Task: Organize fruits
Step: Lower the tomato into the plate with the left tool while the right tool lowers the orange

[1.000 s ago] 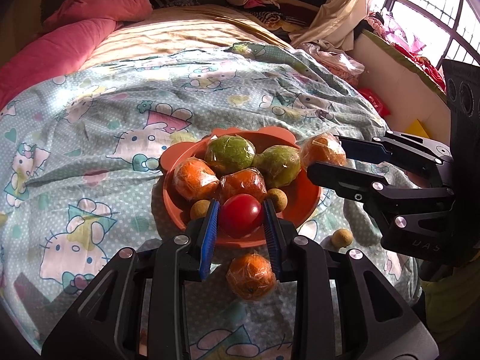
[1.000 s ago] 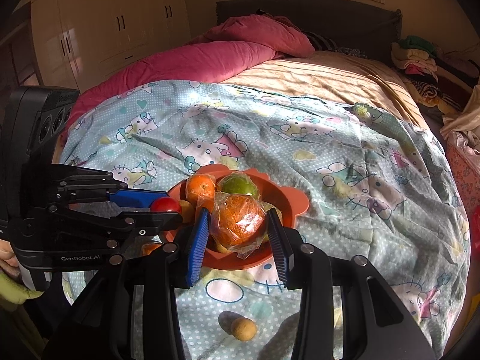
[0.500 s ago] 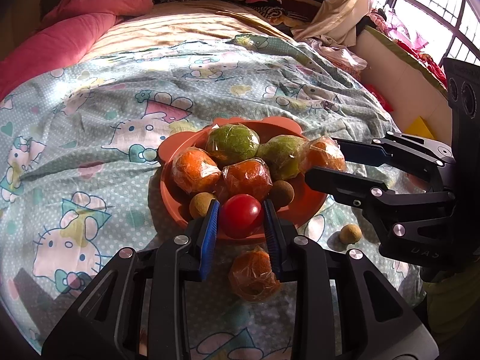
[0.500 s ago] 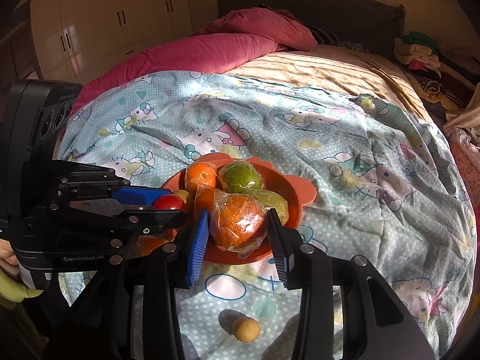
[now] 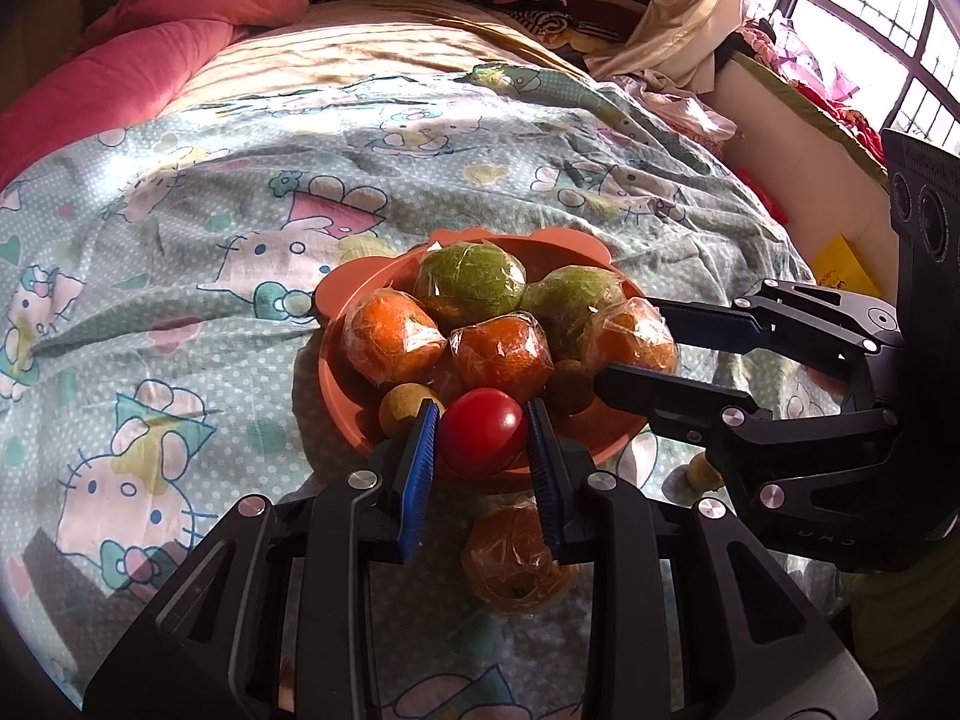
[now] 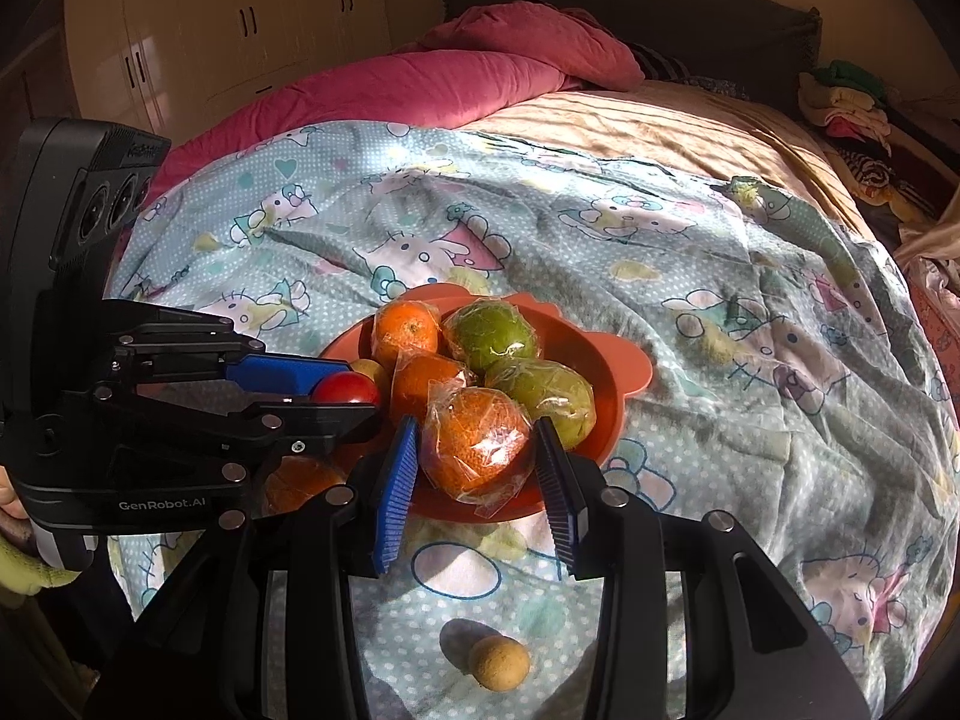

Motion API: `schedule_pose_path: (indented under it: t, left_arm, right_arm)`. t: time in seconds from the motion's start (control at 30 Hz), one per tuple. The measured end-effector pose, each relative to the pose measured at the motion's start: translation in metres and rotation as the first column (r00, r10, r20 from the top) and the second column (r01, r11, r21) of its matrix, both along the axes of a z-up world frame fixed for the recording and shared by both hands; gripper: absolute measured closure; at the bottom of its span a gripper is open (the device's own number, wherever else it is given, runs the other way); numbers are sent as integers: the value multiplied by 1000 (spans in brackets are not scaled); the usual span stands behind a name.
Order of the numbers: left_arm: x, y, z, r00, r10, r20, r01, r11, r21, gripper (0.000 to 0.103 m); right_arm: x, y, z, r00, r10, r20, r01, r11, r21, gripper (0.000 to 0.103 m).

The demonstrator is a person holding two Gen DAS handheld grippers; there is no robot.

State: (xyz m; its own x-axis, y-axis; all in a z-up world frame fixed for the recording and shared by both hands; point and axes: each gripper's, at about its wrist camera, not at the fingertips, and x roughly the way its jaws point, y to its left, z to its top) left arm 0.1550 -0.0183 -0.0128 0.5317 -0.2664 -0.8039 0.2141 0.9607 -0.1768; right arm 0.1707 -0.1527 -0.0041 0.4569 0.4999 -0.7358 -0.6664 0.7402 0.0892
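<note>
Little has moved: your left gripper (image 5: 483,433) still clamps the tomato (image 5: 480,431), right gripper (image 6: 477,450) the wrapped orange (image 6: 477,441), both over the bowl (image 5: 336,306). Bowl's heaped; release carelessly and fruit rolls onto the bed.

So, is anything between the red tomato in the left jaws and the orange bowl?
Nothing visible. The red tomato hangs over the near rim of the orange bowl, beside a small brown fruit.

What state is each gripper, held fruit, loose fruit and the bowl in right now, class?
left gripper: shut on red tomato
right gripper: shut on wrapped orange
orange bowl: upright, holding fruit
loose wrapped orange: on the sheet, outside bowl
small brown fruit: on the sheet, outside bowl
</note>
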Motion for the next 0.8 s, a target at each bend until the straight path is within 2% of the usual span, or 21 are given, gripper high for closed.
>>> schedule_pose_path:
  t: [0.37, 0.77, 0.8]
  left_arm:
    - [2, 0, -1, 1000, -1, 1, 1, 1000, -4, 81]
    - [3, -1, -1, 1000, 0, 2, 0, 1000, -6, 81]
    - [4, -2, -1, 1000, 0, 2, 0, 1000, -5, 81]
  right_arm:
    - [4, 1, -8, 999, -30, 40, 33, 997, -69, 65]
    - [5, 0, -8, 999, -32, 36, 34, 998, -61, 65]
    - [5, 0, -8, 999, -35, 35, 37, 998, -59, 62]
